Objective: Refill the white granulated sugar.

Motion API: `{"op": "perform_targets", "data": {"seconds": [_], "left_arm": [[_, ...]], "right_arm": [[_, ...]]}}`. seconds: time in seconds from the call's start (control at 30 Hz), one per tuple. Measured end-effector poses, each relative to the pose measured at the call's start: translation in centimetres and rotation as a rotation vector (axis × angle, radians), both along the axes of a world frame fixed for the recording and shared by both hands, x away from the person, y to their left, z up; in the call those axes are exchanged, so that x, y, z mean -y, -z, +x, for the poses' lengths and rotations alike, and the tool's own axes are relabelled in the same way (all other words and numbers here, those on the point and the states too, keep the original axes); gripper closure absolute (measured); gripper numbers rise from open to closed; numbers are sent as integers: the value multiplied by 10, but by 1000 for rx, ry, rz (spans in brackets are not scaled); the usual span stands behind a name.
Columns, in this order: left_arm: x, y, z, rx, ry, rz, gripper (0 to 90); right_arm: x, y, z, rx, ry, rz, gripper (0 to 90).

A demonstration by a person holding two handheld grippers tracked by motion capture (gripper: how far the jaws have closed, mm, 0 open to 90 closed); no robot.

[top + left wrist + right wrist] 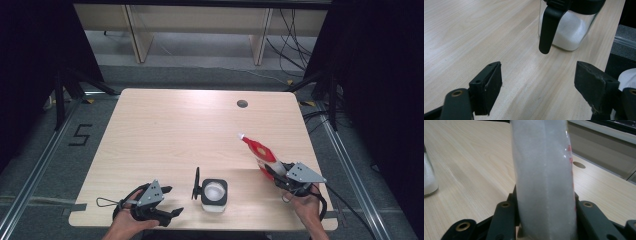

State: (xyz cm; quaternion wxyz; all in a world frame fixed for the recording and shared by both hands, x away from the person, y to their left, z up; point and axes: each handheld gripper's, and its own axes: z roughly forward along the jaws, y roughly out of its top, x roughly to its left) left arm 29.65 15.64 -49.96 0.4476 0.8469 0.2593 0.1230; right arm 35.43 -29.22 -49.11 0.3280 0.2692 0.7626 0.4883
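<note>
Right gripper point(281, 175) jaws clamped on red-and-white bag point(260, 152), near table's point(165, 120) right edge; left gripper point(170, 200) jaws wide, holding nothing, just beside open jar point(214, 195) near the front edge; bare tabletop beyond.

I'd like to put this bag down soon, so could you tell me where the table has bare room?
The far half of the table, from the cable hole leftward, is bare. It is crowded along the near edge: left claw, open jar, and right claw holding the bag.

Grey floor point(200, 67) with cables, dark drapes at both sides, perhaps wooden shelving point(200, 22) behind
</note>
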Motion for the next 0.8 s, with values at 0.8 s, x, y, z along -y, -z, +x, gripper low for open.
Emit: {"op": "perform_targets", "data": {"seconds": [0.8], "left_arm": [[1, 0, 0, -14, 3, -3, 220]], "right_arm": [[32, 4, -17, -125, 64, 132, 650]]}}
